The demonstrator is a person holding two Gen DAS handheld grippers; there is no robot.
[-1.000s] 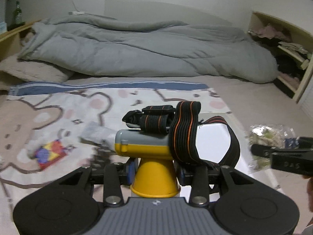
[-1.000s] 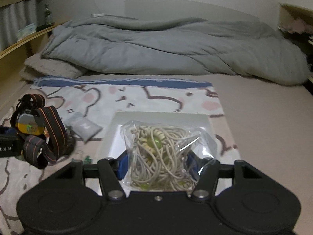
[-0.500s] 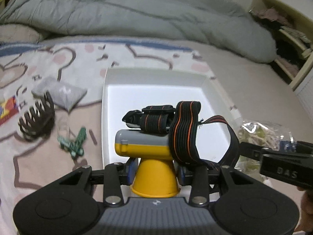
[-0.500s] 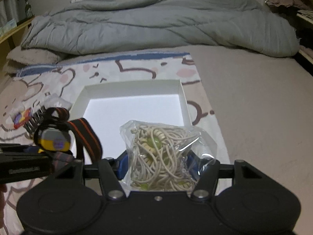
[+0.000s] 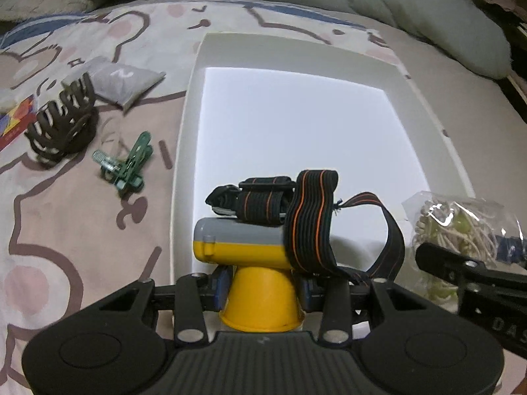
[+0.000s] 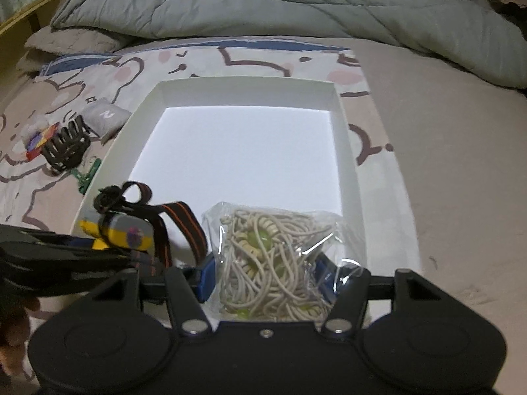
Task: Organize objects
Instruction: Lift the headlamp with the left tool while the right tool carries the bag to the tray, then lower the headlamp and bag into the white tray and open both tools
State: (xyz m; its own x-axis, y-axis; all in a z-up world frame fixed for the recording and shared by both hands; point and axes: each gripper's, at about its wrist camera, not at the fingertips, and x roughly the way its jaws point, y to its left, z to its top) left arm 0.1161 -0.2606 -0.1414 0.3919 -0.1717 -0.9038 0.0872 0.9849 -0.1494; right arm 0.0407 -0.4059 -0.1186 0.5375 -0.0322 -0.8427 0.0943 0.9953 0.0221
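My left gripper point(image 5: 263, 284) is shut on a yellow and grey headlamp point(image 5: 243, 243) with a black and orange strap, held over the near left part of the white box point(image 5: 428, 108). The same headlamp point(image 6: 128, 233) shows at the lower left of the right wrist view. My right gripper point(image 6: 266, 273) is shut on a clear bag of beige cords point(image 6: 276, 260), held over the box's point(image 6: 349, 151) near edge. That bag point(image 5: 461, 230) appears at the right of the left wrist view. The box's floor is bare.
On the cartoon-print blanket left of the box lie a brown hair claw point(image 5: 62, 125), a green clip point(image 5: 128, 164), a grey pouch point(image 5: 122, 79) and a colourful small packet point(image 5: 13, 121). A grey duvet point(image 6: 280, 3) is bunched behind. A hand point(image 6: 14, 326) shows at lower left.
Both grippers have come down and tilted toward the white box, which now fills the middle of both views. Each grip is unchanged.
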